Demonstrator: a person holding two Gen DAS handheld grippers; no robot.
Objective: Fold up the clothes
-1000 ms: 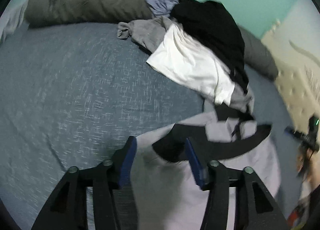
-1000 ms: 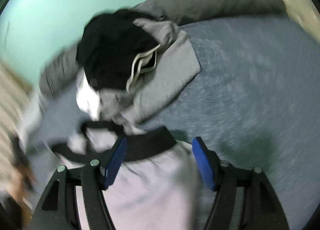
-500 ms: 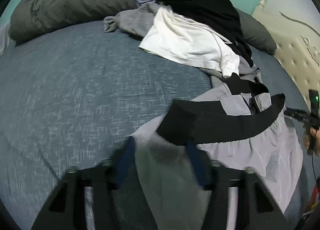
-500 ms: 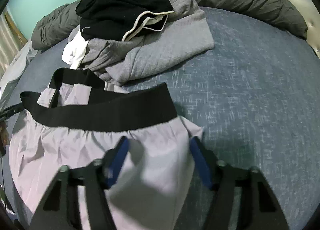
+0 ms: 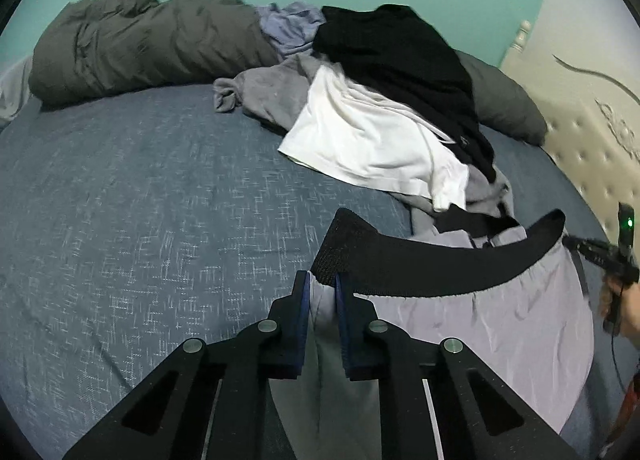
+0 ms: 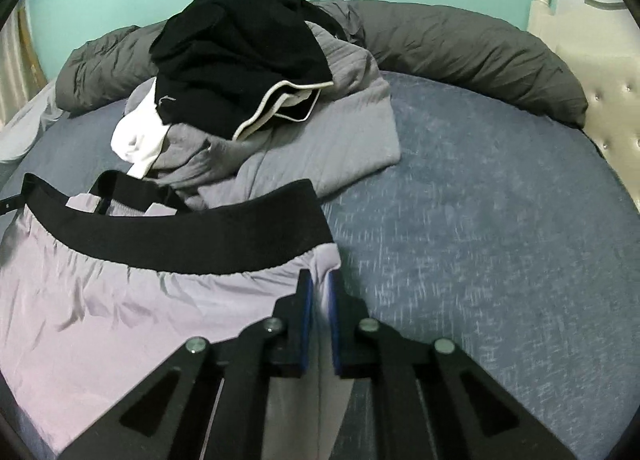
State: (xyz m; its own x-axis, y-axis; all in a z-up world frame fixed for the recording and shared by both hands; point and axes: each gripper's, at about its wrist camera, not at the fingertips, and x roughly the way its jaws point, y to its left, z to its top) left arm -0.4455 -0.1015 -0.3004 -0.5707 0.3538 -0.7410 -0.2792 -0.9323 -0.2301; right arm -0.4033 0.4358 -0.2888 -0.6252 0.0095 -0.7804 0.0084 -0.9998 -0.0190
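Observation:
Light lilac shorts (image 5: 500,324) with a wide black waistband (image 5: 420,260) are stretched between my two grippers over the blue bed. My left gripper (image 5: 322,284) is shut on the shorts' left side just below the waistband. My right gripper (image 6: 319,282) is shut on the shorts (image 6: 120,308) at their right side, just below the waistband (image 6: 192,236). The right gripper also shows at the right edge of the left wrist view (image 5: 608,260).
A pile of clothes lies beyond the shorts: a black garment (image 5: 400,56), a white shirt (image 5: 368,140), a grey sweatshirt (image 6: 332,140). A rolled grey duvet (image 5: 140,48) runs along the far bed edge. A padded cream headboard (image 5: 600,132) stands at the right. Blue sheet (image 5: 140,200) lies to the left.
Both grippers were open around the shorts' sides and have shut on the fabric below the waistband. The waistband is now pulled straighter between them.

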